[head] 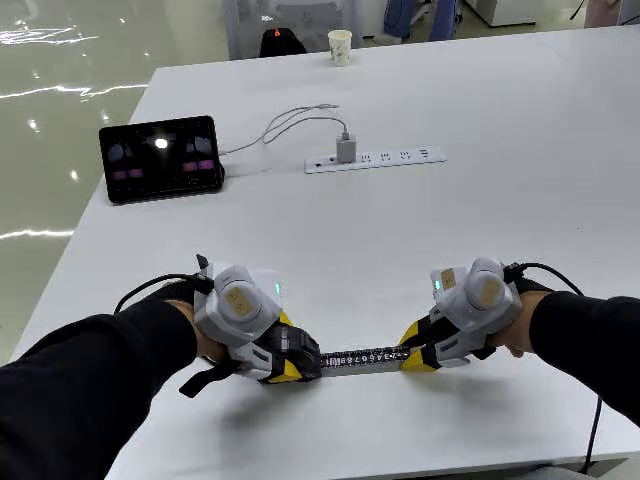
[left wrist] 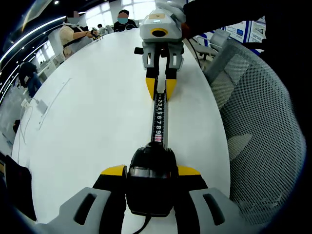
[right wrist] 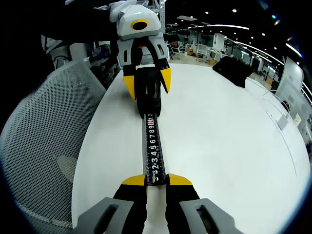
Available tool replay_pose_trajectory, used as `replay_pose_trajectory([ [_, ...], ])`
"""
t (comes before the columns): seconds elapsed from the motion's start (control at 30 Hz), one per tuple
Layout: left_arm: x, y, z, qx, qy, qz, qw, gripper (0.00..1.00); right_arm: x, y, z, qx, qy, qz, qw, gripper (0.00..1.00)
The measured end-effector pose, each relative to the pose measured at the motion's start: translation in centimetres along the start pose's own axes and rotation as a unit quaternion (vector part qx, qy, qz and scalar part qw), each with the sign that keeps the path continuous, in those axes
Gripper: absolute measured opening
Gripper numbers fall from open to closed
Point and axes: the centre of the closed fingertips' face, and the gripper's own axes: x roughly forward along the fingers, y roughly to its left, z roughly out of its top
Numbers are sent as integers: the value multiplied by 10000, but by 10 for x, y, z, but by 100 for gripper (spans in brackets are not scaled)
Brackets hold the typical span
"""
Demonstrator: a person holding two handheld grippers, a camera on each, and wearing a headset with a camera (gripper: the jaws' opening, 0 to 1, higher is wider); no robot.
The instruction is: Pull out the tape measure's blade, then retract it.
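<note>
The black tape measure case [head: 297, 355] lies near the table's front edge, clamped in my left gripper [head: 285, 360]. In the left gripper view the case [left wrist: 151, 180] sits between the yellow-tipped jaws. Its blade [head: 362, 357] runs out a short way to the right, numbers showing up to about ten. My right gripper [head: 415, 358] is shut on the blade's end. The blade [right wrist: 152, 153] stretches from my right gripper [right wrist: 156, 180] to the case [right wrist: 147, 92] in the right gripper view. In the left gripper view the blade [left wrist: 158, 119] reaches the right gripper [left wrist: 161, 90].
A dark tablet [head: 160, 157] stands at the left of the white table [head: 480, 220]. A white power strip [head: 375, 158] with a plugged charger and cable lies mid-table. A paper cup [head: 340, 46] is at the far edge. A mesh chair [left wrist: 263, 122] stands beside the table.
</note>
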Motion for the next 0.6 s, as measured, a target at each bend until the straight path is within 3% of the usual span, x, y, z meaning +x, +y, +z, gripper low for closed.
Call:
replay_pose_trajectory([
  [0.6,1,0,0,-8,-2,9,10000,31,-9,-1,-10,36,34,-33,10000,10],
])
